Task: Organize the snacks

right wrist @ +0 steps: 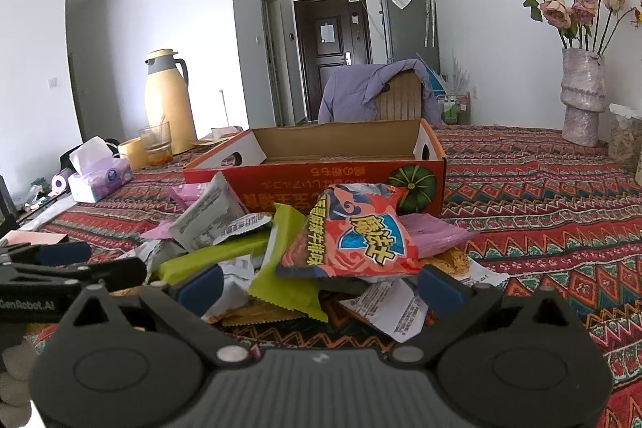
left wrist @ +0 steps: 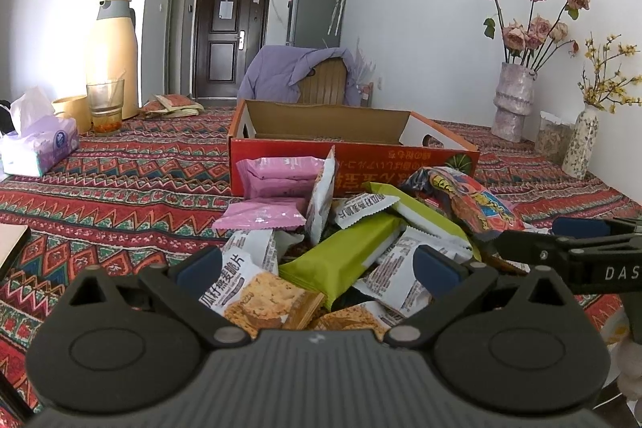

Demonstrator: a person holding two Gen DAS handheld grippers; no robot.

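1. Hovering low at the bottom of the left wrist view, the left tool (left wrist: pixel 317 265) is spread wide and released, nothing between its blue pads; an oat crisp packet (left wrist: pixel 257 291) sits right at its left pad.

2. Over in the right wrist view, the right tool (right wrist: pixel 321 283) is likewise released, jaws apart at the near edge of the heap, with a green wrapper (right wrist: pixel 289 267) lying in the gap ahead.

3. Just beyond, the snack pile (left wrist: pixel 353 227) fills the middle of the frame: green bars, white sachets, pink packets (left wrist: pixel 277 175) at upper left of the heap, all overlapping loosely on the patterned table (left wrist: pixel 120 187).

4. Riding on top, the red crisps bag (right wrist: pixel 353 235) is puffy and tilted. My call: it is the easiest first pick, since nothing pins it.

5. To do this well, close on one edge seam of a single packet, not the air-filled belly, and lift straight up so the neighbours don't get dragged along.

6. Behind the pile, touching its far side, the red cardboard box (left wrist: pixel 353 131) stands open and looks empty, the likely destination. Clear its front wall before releasing.

7. Far back, a thermos (left wrist: pixel 114 55) at upper left and a flower vase (left wrist: pixel 513 99) at right stand well apart from the action.
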